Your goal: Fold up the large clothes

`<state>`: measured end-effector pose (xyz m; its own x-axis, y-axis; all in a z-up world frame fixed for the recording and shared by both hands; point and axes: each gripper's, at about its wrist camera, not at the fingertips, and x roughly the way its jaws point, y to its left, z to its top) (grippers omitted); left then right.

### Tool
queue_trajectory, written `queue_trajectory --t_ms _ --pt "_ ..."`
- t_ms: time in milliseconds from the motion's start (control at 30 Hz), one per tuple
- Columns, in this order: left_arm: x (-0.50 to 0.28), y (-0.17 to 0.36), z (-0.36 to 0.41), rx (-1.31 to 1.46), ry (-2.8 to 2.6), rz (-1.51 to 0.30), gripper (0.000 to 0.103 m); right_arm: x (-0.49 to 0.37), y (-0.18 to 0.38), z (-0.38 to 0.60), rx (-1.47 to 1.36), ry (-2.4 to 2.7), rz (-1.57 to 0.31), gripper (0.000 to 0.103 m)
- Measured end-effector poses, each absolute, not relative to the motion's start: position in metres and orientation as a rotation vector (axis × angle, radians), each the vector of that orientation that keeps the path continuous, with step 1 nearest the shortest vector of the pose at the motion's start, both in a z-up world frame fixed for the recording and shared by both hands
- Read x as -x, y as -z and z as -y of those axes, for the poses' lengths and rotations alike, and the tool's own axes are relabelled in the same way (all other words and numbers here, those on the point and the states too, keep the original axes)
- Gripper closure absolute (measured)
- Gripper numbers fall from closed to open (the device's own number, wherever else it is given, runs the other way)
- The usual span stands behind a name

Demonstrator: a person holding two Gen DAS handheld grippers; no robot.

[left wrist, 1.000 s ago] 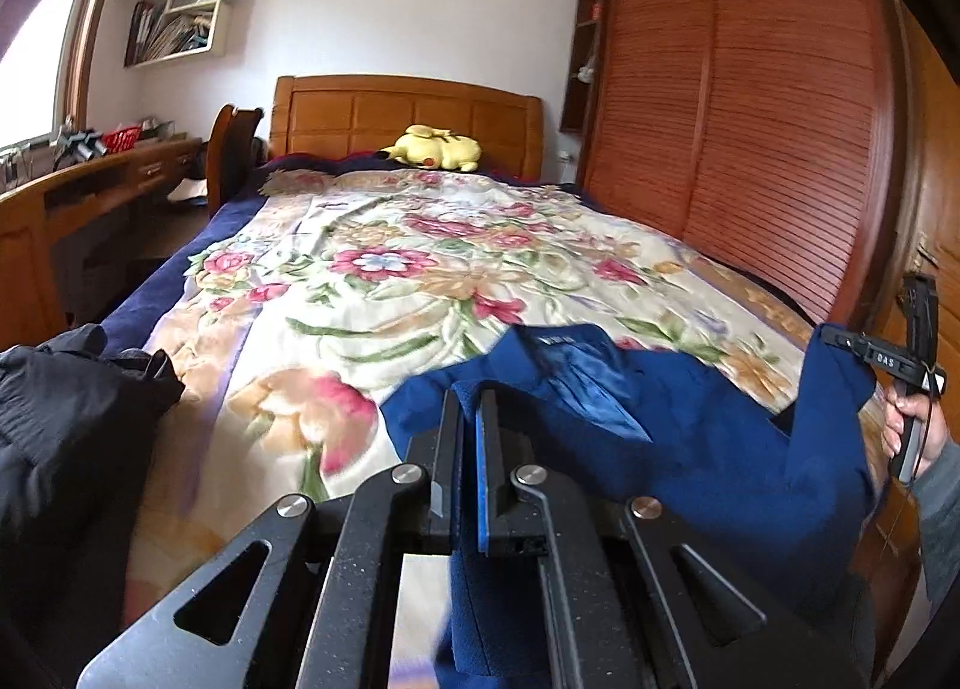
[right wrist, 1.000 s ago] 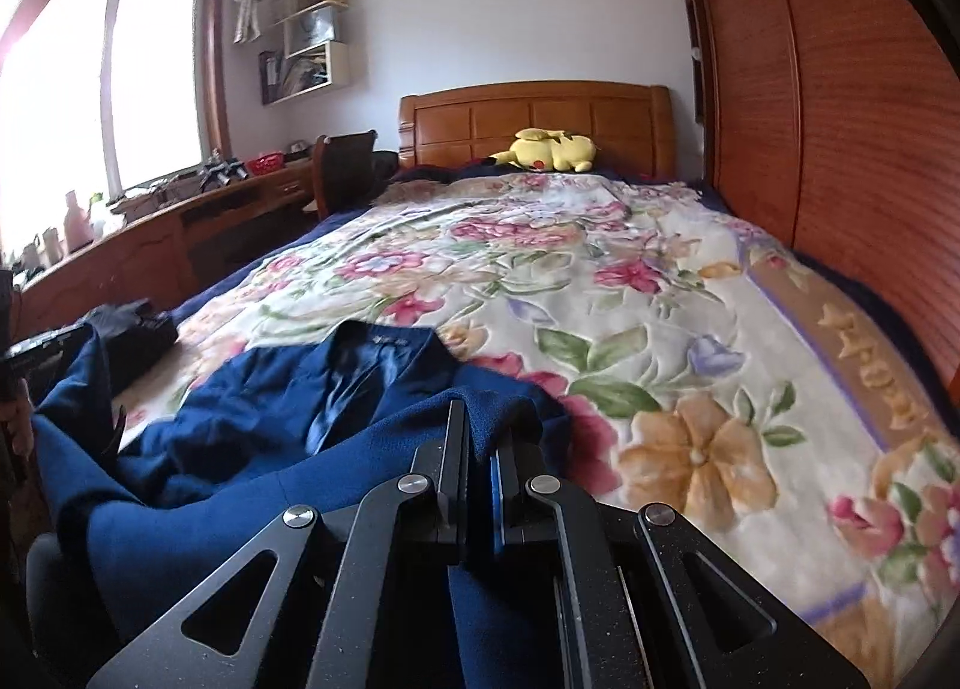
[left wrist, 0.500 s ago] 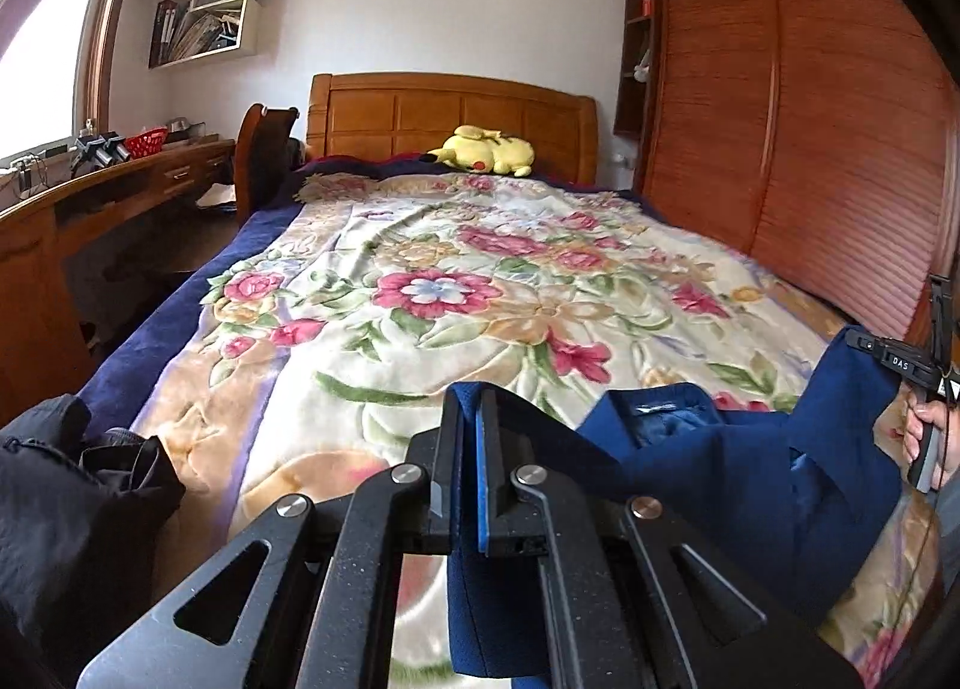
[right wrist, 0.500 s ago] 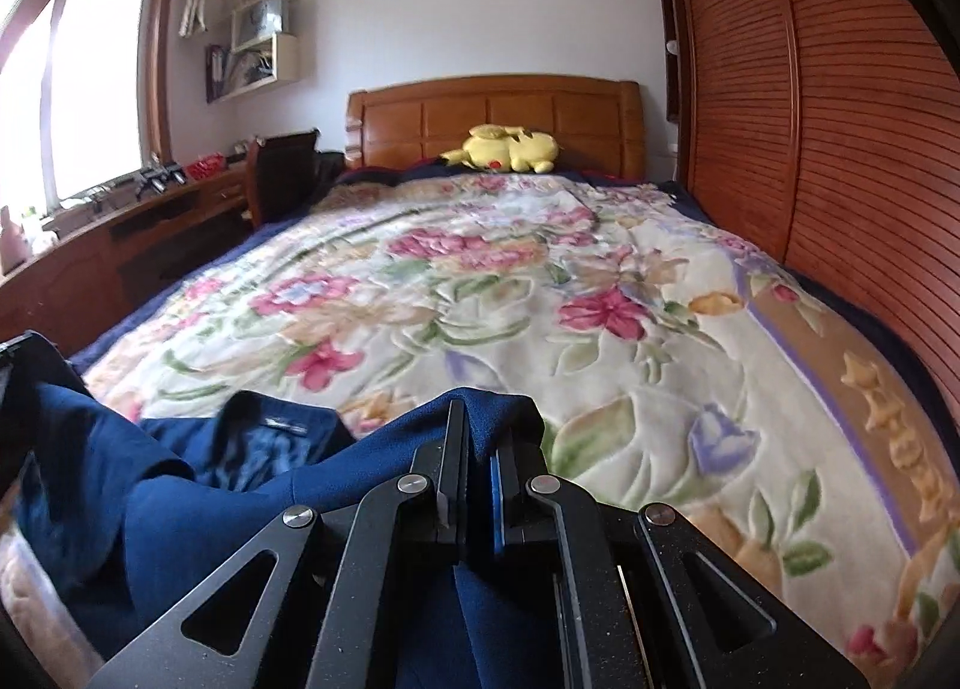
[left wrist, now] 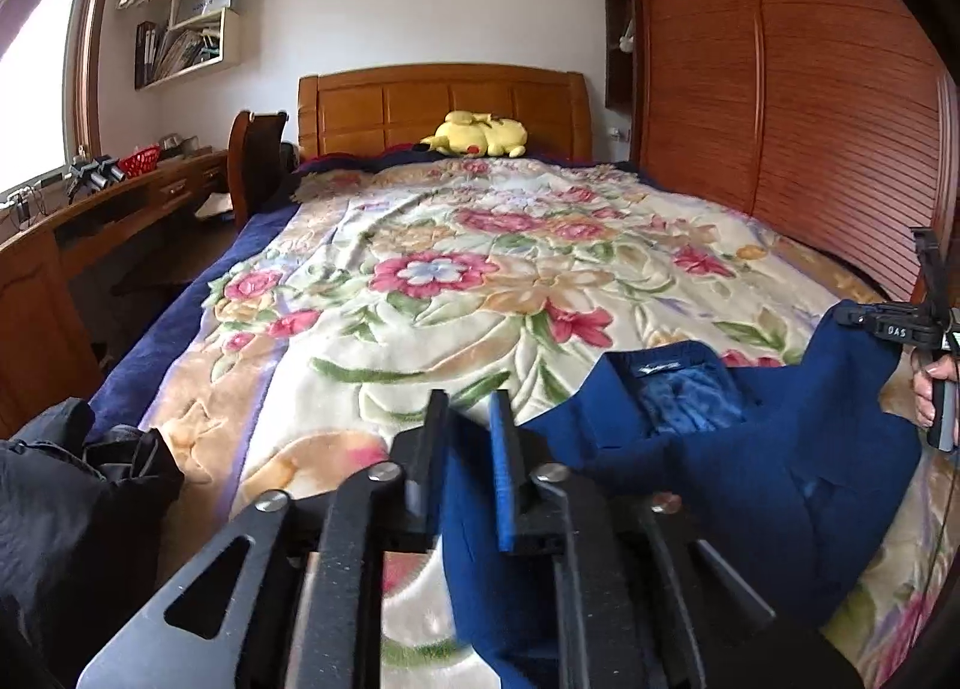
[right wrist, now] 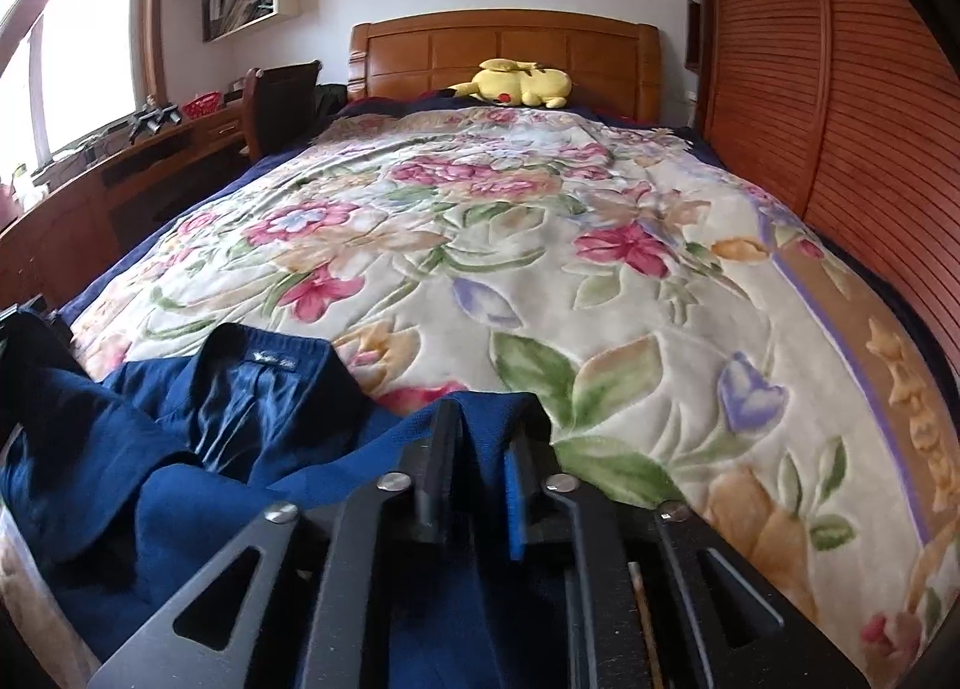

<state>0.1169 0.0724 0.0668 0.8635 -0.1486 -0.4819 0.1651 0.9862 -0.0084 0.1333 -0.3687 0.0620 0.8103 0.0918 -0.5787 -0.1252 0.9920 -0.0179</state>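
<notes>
Jacket (left wrist: 690, 485), navy, lies across the bed's (right wrist: 600, 281) foot, collar toward twelve o'clock; left claw (left wrist: 468, 449) and right claw (right wrist: 480, 461) are opening, cloth edges loose between their jaws.

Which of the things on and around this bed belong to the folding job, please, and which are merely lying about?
Job:
- blue jacket
- left tongs, jaws opening
- right tongs, jaws opening
- floral blanket, the work surface

Lying about:
- yellow plush toy
- black garment
- red basket
</notes>
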Motion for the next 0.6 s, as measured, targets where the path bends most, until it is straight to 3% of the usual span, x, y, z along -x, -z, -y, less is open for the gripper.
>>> queue_trajectory --t_ms 33,100,133,200,233,367,600 --pt "-0.114 -0.070 -0.072 -0.032 0.176 -0.496 0.077 -0.130 -0.062 0.370 0.070 -0.102 -0.601 0.067" --pt "-0.105 -0.076 -0.072 -0.023 0.200 -0.482 0.066 -0.123 -0.067 0.371 0.061 -0.094 -0.569 0.034" --pt "-0.102 -0.077 -0.070 -0.020 0.207 -0.479 0.056 -0.119 -0.070 0.372 0.044 -0.103 -0.553 0.031" --pt "-0.092 -0.082 -0.067 -0.017 0.222 -0.464 0.038 -0.111 -0.074 0.370 0.036 -0.122 -0.539 0.030" --pt "-0.086 -0.084 -0.065 -0.014 0.223 -0.452 0.024 -0.106 -0.074 0.366 0.041 -0.135 -0.536 0.030" --pt "-0.068 -0.089 -0.063 0.024 0.230 -0.420 0.018 -0.090 -0.067 0.343 0.063 -0.222 -0.552 0.030" --pt "-0.051 -0.075 -0.059 0.028 0.234 -0.438 0.018 -0.065 -0.050 0.281 0.152 -0.363 -0.633 0.030"
